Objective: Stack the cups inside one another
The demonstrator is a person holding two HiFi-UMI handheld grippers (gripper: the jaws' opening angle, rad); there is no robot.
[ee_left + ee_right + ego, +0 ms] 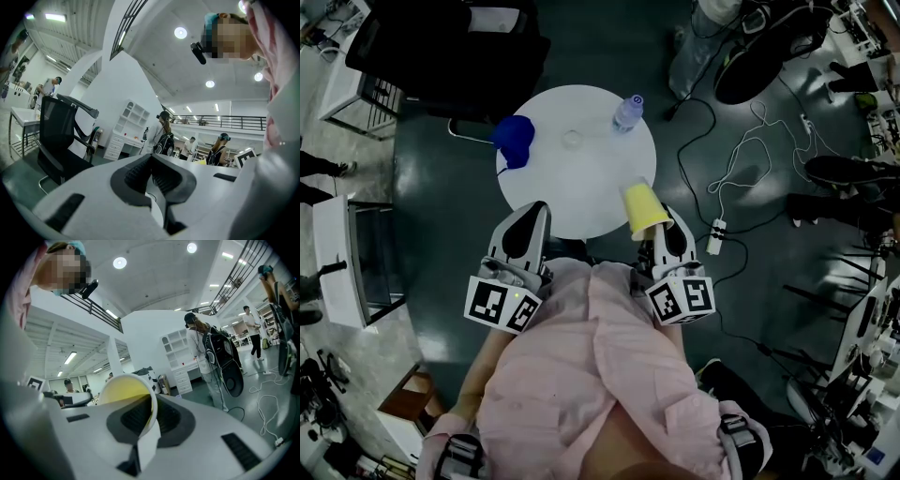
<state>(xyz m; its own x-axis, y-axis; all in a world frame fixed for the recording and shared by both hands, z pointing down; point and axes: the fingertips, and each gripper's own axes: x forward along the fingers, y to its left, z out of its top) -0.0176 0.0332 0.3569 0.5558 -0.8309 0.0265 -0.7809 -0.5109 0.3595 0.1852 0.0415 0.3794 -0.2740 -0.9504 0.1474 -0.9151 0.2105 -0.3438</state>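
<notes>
Your left gripper [530, 220] hangs at the near edge of the round white table [581, 197], its jaws clenched together on nothing. Beyond it the blue cup [515, 139] sits at the table's far left edge, and a clear bottle [627, 112] stands near the far right edge. Your right gripper [664, 234] pinches the wall of the yellow cup [644, 208], holding it over the table's near right edge with its mouth turned back toward you.

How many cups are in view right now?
2 certain: a yellow cup in the right gripper at the table's near edge; a blue cup at its left edge. A clear round thing mid-table may be a third.
</notes>
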